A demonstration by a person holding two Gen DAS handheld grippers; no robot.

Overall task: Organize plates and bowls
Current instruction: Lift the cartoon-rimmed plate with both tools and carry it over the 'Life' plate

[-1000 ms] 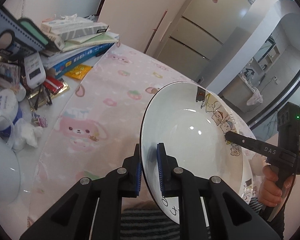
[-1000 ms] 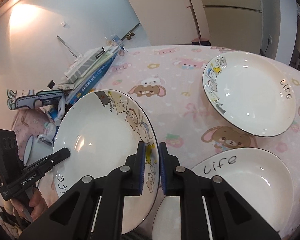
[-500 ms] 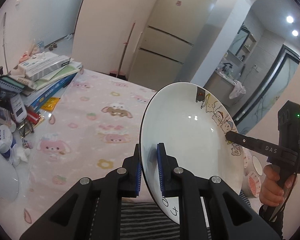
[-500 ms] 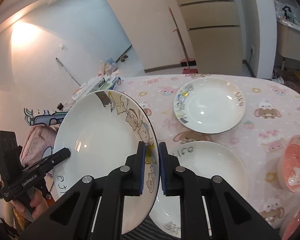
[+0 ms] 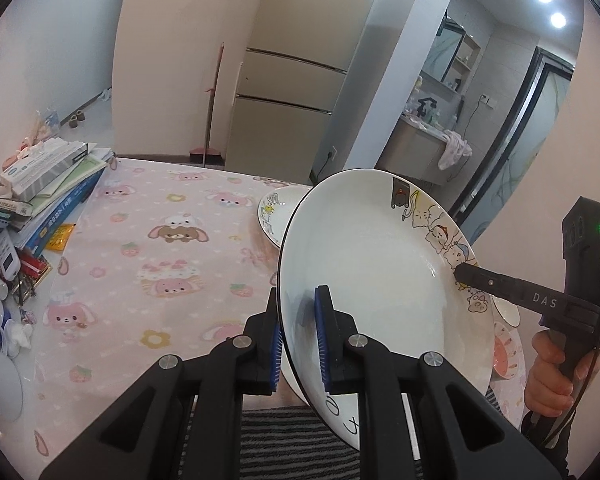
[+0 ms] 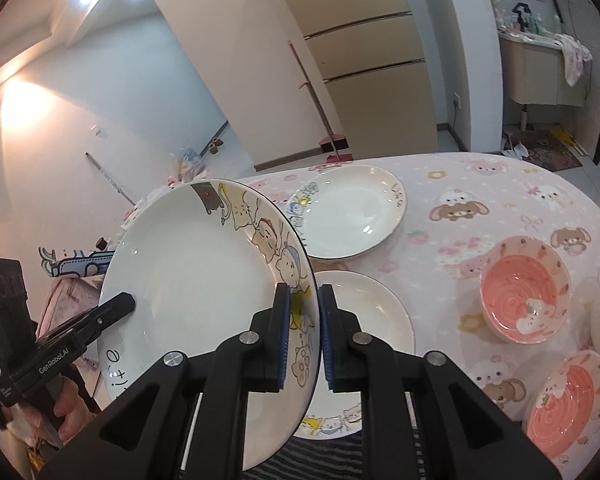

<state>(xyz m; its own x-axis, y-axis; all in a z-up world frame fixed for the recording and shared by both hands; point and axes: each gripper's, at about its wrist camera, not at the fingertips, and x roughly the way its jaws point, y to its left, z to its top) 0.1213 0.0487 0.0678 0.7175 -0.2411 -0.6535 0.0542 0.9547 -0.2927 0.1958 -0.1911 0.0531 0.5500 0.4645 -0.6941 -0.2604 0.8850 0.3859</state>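
Gripping the near rim of the cartoon plate (image 5: 376, 264), the left tool (image 5: 298, 340) holds it tilted above the pink-clothed surface (image 5: 148, 240); the right tool (image 5: 458, 270) pinches its far rim. From the right wrist, the right tool (image 6: 303, 338) clamps the plate (image 6: 196, 280) above two resting plates (image 6: 352, 210), beside pink bowls (image 6: 524, 288).

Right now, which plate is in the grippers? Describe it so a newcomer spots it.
Above the pink cartoon tablecloth, near its front edge, one white plate hangs tilted, its rim pinched on both sides by the left gripper and right gripper. The other two plates lie flat.
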